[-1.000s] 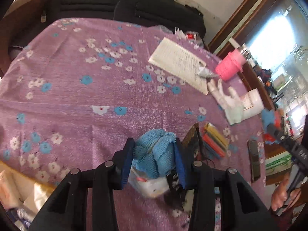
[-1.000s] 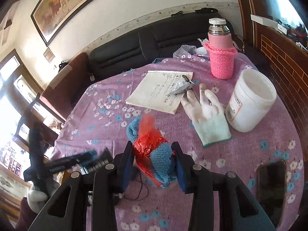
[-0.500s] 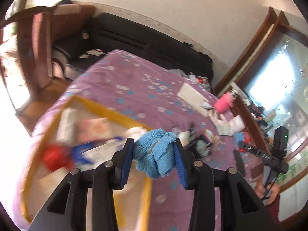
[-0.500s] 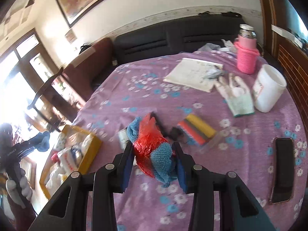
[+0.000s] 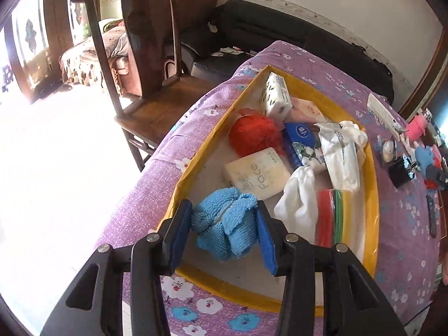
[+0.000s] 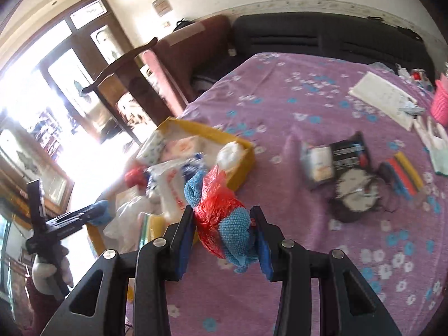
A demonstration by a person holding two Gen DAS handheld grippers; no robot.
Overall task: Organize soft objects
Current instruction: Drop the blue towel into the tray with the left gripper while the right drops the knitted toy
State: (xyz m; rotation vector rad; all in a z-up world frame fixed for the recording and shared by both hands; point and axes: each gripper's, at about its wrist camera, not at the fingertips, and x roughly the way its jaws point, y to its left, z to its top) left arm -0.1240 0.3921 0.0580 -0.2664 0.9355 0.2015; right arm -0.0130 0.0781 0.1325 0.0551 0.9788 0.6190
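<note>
1. you are holding your left gripper [image 5: 225,231] over the near end of the yellow tray [image 5: 372,184]; its fingers are spreading, with the blue knitted piece [image 5: 224,224] between them and the pads seeming to lose their press.
2. your right gripper [image 6: 222,236] is clamping its fingers on the blue knit wrapped in red plastic [image 6: 224,221], hanging over the counter [image 6: 308,106] just beside the tray's corner.
3. i judge this is the drop-off step: the left piece is going in, and next you need to be carrying the right bundle over the rim before releasing.
4. a purple flowered cloth is covering the counter; a wooden chair [image 5: 145,56] and dark sofa [image 5: 294,36] are standing behind, sunlight flooding in.
</note>
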